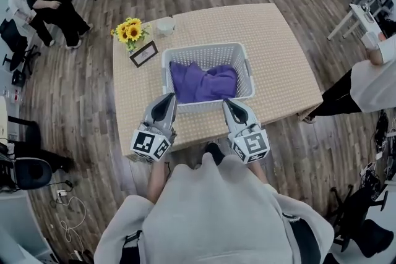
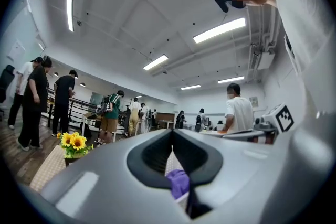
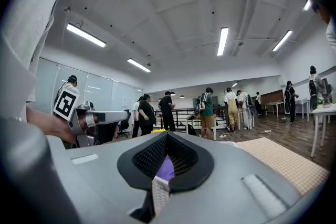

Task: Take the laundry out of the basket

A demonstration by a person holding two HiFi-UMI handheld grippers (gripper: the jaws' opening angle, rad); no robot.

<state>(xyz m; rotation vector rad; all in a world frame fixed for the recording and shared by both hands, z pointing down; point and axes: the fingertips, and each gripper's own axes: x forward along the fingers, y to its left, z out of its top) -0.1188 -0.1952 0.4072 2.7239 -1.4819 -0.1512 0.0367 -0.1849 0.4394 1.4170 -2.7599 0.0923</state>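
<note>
Nothing has been lifted yet: the purple laundry (image 1: 202,82) lies crumpled in the white basket (image 1: 204,46) in the middle of the desk (image 1: 278,52), so I judge this the approach before the first grasp. The left hand-held gripper (image 1: 169,97) and the right hand-held gripper (image 1: 227,102) hang just short of the basket's near rim, each with its jaws pressed together on nothing (only a sliver of purple shows past them in the gripper views). The next move calls for spreading one pair of jaws, reaching over the rim and down into the heap, then pinching a fold. The heap's long axis runs left to right across the basket, along the desk's near edge; being bunched, it points no clear way.
</note>
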